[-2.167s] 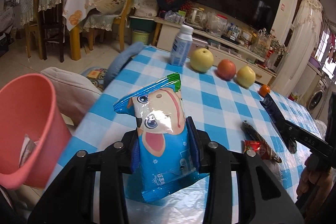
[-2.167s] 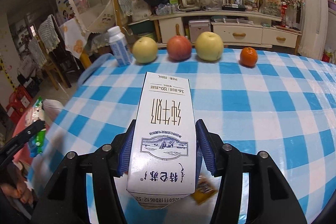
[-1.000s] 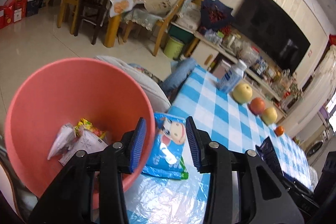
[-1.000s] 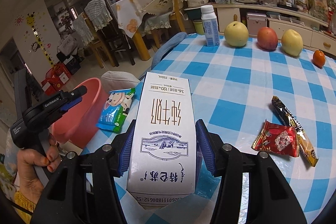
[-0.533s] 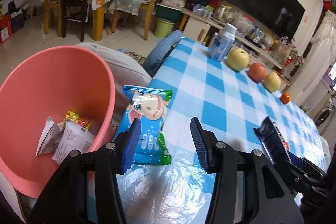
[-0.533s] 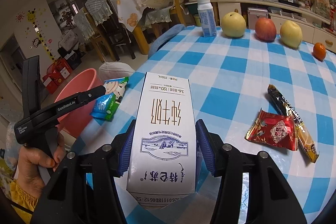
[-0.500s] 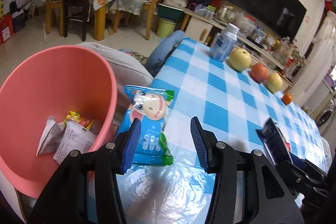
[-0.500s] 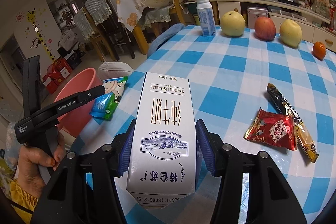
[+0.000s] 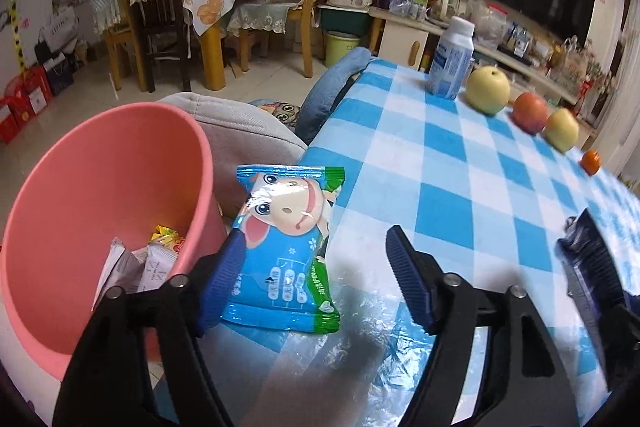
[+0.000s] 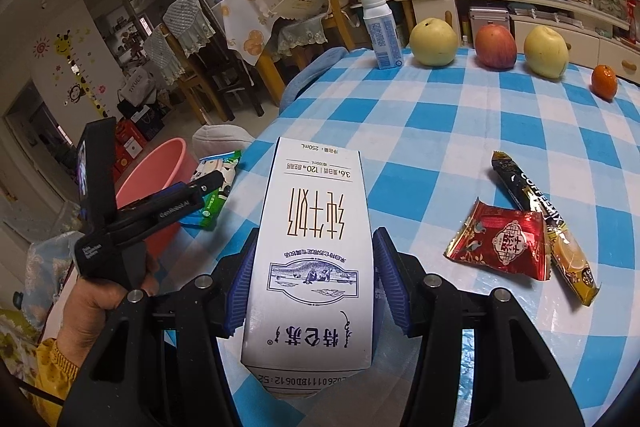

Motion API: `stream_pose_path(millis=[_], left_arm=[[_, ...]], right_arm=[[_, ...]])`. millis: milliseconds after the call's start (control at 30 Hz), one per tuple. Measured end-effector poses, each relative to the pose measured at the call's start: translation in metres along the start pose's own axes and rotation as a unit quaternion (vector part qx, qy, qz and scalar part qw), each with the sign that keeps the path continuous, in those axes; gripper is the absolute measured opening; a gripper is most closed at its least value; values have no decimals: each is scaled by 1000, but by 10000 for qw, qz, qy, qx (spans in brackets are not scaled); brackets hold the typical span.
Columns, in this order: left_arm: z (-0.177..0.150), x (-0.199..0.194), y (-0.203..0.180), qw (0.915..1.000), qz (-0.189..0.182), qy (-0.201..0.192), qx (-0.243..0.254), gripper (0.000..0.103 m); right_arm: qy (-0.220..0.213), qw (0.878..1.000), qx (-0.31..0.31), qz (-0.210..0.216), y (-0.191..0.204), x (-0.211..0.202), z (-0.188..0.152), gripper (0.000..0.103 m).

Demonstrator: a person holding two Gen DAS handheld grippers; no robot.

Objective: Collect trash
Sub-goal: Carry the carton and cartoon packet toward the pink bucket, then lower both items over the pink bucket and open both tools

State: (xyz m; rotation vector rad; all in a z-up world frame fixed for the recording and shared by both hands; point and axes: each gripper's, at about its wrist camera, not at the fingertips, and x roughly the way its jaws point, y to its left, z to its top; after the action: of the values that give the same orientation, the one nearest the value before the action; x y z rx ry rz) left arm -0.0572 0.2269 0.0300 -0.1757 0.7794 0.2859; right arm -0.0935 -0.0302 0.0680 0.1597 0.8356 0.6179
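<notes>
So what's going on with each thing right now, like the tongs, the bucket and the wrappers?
Left tongs: open, jaws just widened.
Blue wipes packet: let go, lying at the table edge.
Pink bucket: upright, some trash inside.
Right tongs: shut on the milk carton.
Red wrapper: lying on the tablecloth.

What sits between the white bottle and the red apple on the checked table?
A yellow-green pear-like fruit stands between the white bottle and red apple, clearest in the right wrist view.
</notes>
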Motion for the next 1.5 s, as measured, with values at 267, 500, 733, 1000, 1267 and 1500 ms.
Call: stream_pose_path(millis=[267,500,733,1000,1267,1500], left_arm=[[-7,12,-18,9997,204,74,89,76],[-9,11,-26,9977,-670,43,-109,76],[-5,-2,-16,9905,-1131,-226,-745,76],[3,15,-13,9957,21,-54,-923,76],[13,48,-17,9948,521,414,-777,77],[11,45,-14,9955,493,423,-684,49]], right_arm=[[-68,9998,200,-18,-16,-8,4,56],[-106,9995,296,-39,-24,-13,5,56],[-122,9994,320,-53,-26,-14,6,56],[-63,9993,375,-5,-30,-13,4,57],[-43,9991,412,5,-32,-12,3,57],[32,9994,334,8,-30,-7,0,57]])
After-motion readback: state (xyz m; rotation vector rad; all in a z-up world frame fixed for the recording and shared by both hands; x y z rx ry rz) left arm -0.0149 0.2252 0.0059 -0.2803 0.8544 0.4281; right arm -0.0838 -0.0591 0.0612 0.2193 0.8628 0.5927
